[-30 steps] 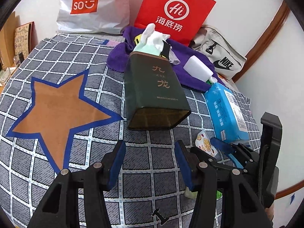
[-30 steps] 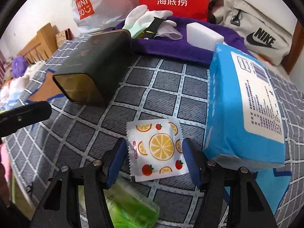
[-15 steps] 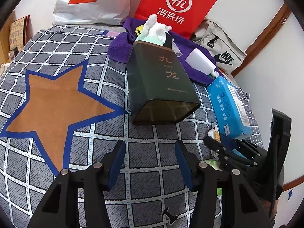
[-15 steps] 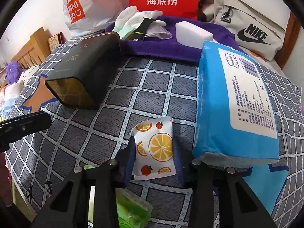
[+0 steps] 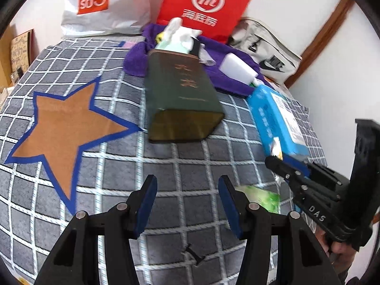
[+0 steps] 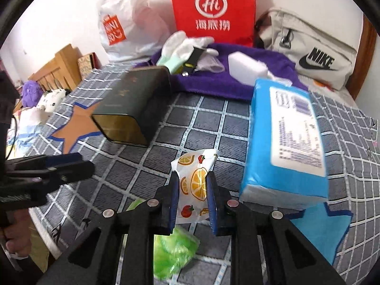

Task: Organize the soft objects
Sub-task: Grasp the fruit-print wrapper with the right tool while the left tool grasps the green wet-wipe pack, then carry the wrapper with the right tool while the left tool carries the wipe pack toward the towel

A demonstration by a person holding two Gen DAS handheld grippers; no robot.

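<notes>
Fruit-print wipe sachet (image 6: 194, 180): small flat packet, orange slices and strawberries on white. Location: pinched between the blue pads of the right gripper (image 6: 192, 185), whose jaws have just been closing on it; sachet bowed, far corner at 12 o'clock apparently clear of the checked bedspread (image 6: 213, 116).
Handling: likely slippery and limp; keep the pinch steady, lift straight, avoid a fast swing that could slide it out.
Left gripper (image 5: 187, 201): spread, nothing between the pads, over bare bedspread.
Neighbours, right wrist view: blue tissue pack (image 6: 285, 142) at 2 o'clock, just beside the sachet; green packet (image 6: 173, 251) at 6 o'clock beneath the jaws; dark tin box (image 6: 135, 109) on its side at 10 o'clock, open mouth facing the camera.
Further: purple towel (image 6: 249, 83) bearing white glove (image 6: 182, 45) and white sponge block (image 6: 247, 68) at 12 o'clock.
Obstruction: tissue pack crowds the rightward path; route to the tin appears open.
</notes>
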